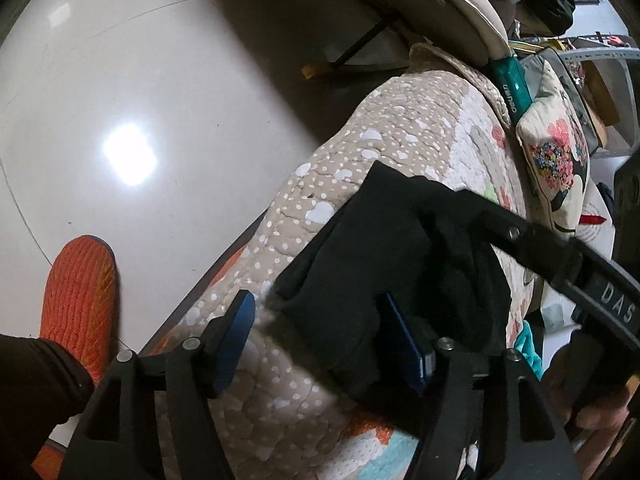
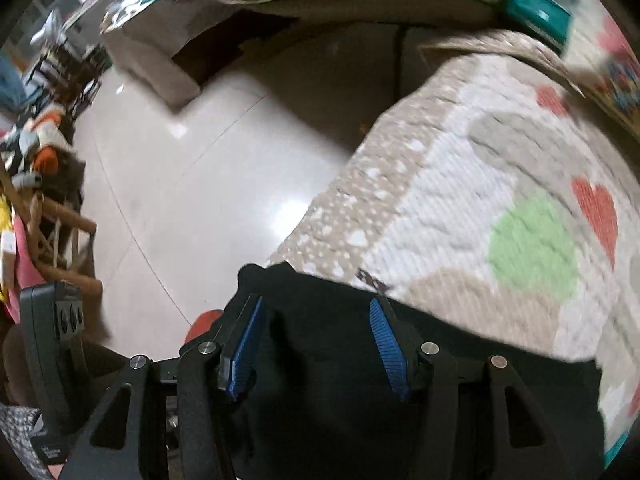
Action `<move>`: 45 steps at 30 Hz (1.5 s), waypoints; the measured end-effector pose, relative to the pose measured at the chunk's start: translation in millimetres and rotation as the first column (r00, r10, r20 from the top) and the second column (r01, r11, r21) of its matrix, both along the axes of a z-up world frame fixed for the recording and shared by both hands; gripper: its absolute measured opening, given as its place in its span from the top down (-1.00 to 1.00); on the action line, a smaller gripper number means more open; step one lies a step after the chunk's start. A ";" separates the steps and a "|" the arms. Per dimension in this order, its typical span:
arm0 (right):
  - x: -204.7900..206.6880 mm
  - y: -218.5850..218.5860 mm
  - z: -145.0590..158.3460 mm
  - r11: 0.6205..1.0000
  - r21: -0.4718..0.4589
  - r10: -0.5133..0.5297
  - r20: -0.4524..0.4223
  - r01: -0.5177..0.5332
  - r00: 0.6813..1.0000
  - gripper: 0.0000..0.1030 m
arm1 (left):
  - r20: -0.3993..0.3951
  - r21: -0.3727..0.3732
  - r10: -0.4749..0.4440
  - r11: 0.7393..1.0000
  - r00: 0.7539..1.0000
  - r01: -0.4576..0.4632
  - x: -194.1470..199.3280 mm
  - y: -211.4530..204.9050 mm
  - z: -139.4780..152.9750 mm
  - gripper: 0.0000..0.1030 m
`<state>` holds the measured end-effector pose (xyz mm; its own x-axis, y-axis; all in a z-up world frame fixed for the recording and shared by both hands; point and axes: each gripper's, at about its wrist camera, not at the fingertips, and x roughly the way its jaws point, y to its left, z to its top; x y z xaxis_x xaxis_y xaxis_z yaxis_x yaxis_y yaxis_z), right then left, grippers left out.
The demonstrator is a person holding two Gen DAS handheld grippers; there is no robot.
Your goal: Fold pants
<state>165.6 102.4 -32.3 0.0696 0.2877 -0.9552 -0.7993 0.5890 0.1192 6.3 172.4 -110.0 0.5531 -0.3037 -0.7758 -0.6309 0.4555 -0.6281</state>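
Black pants (image 1: 400,264) bunched in a thick wad near the edge of a quilted patterned cover (image 1: 420,120), close to the drop to the tiled floor (image 1: 140,100). Left claw (image 1: 316,344) spread wide, one blue pad on the wad's near side, the other off over the cover, gripping nothing. Right claw (image 2: 316,344) apart too, low over the black cloth; contact hard to judge. Risks: wad sliding off the cover's edge if nudged; layers springing open once let go; a pad snagging the cover instead. No containers clearly in sight.
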 end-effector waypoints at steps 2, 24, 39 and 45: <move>-1.3 11.7 -2.1 0.999 -0.022 0.037 0.014 -0.037 0.999 -0.21 | -0.002 0.001 0.016 1.000 1.000 -0.016 -1.3 -0.3 -0.6 -0.33; -26.8 69.8 -29.0 0.952 -0.165 0.261 0.003 -0.257 0.965 0.69 | 0.054 -0.029 -0.084 0.996 0.995 0.086 4.7 -6.5 14.5 0.66; -24.0 40.4 14.1 0.989 -0.031 0.148 0.060 -0.146 0.987 0.71 | 0.156 -0.003 -0.102 0.995 0.982 0.104 -0.9 -13.4 48.6 0.66; -17.1 2.6 43.1 0.996 0.054 0.061 0.087 -0.065 0.994 0.71 | 0.211 0.043 -0.157 0.988 0.965 0.151 10.1 -38.2 73.6 0.66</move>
